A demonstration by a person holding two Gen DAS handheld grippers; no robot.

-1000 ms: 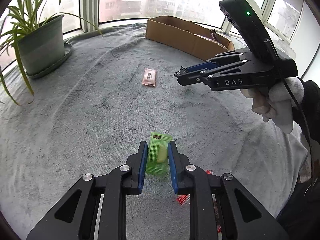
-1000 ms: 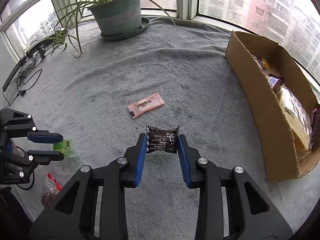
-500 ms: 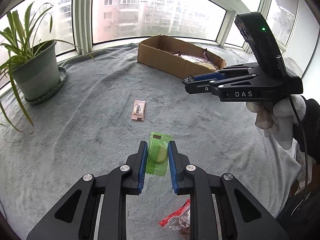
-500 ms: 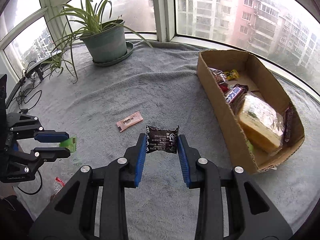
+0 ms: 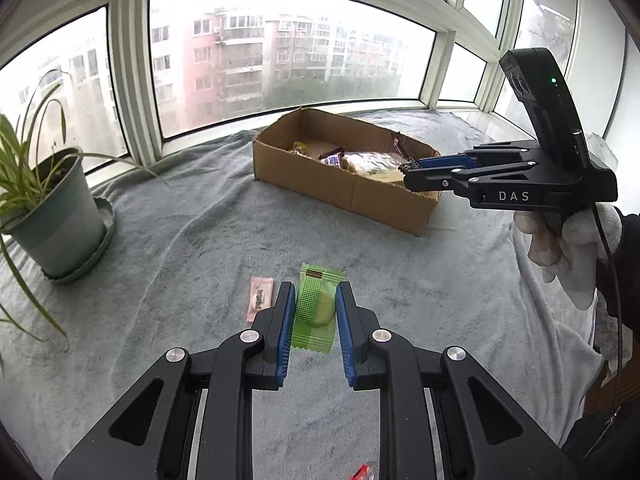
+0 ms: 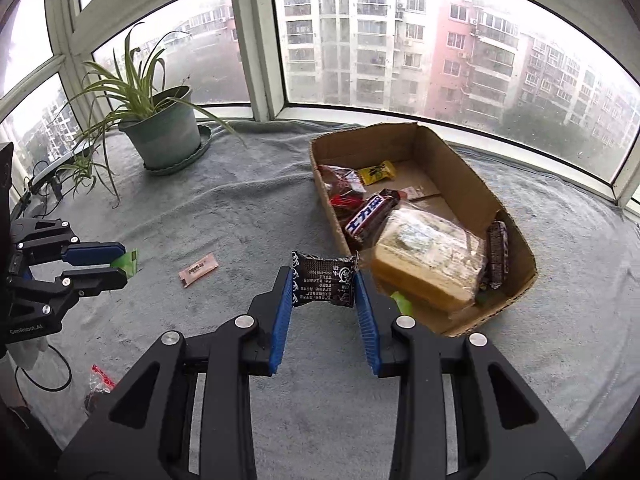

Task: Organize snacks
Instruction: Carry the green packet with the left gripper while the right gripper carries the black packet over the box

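An open brown cardboard box [image 6: 472, 184] of snacks sits on the grey fleece blanket [image 6: 248, 208] by the window. The right gripper [image 6: 323, 280] pinches a black printed snack packet [image 6: 323, 278] beside the box's near wall. The left gripper [image 5: 315, 309] clamps a green wrapped biscuit [image 5: 316, 306] above the blanket, near a small pink sachet [image 5: 259, 299].

Green snack pkt [image 5: 315, 307], translucent w/ pale round piece inside, upright, pinched btwn pads of left hand-held gripper [image 5: 312, 312]. Black snack pkt [image 6: 324, 279] w/ white print, held level in right hand-held gripper [image 6: 323, 286], just beside cardboard box [image 6: 456, 168]. Box open-topped, holding choc bar [image 6: 370, 214], yellow pkt [image 6: 376, 172], big wrapped cake [image 6: 428, 256]. Pink sachet [image 6: 198, 269] lies flat on grey blanket [image 6: 248, 208], left of box.
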